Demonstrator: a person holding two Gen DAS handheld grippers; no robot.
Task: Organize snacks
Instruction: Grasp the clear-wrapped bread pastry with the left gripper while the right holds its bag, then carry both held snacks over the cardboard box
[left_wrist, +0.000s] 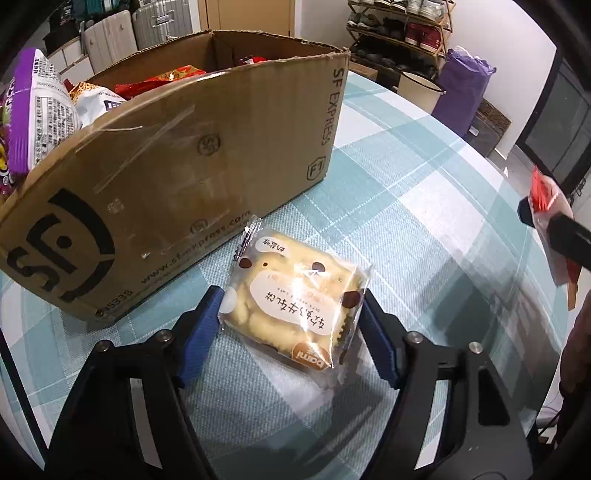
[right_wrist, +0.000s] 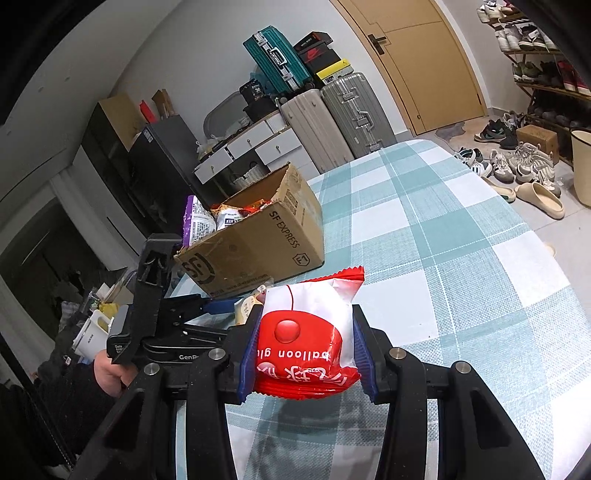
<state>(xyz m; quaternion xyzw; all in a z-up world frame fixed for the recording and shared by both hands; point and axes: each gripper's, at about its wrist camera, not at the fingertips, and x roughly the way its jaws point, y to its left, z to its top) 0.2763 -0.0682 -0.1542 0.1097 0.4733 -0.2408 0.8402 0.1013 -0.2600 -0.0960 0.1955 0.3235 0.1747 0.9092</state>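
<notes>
Lying flat on checked tablecloth (left_wrist: 424, 206), just beside cardboard box (left_wrist: 177, 184): clear-wrapped biscuit pack (left_wrist: 295, 299). Being held off the cloth, pinched at both sides: red-and-white snack packet (right_wrist: 310, 332). Sitting open, holding several bags (left_wrist: 33, 110).

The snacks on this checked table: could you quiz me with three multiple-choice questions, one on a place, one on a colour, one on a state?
1. Where does the biscuit packet lie?
A. inside the cardboard box
B. on the tablecloth beside the box
C. on the floor

2. What colour is the packet in the right hand-held gripper?
A. red and white
B. green
C. black

3. How is the left hand-held gripper?
A. shut on a bottle
B. open around the biscuit packet
C. out of view

Answers: 1 B, it rests on the tablecloth by the cardboard box; 2 A, the red and white packet shows plainly; 3 B, its blue fingers flank the packet.
</notes>
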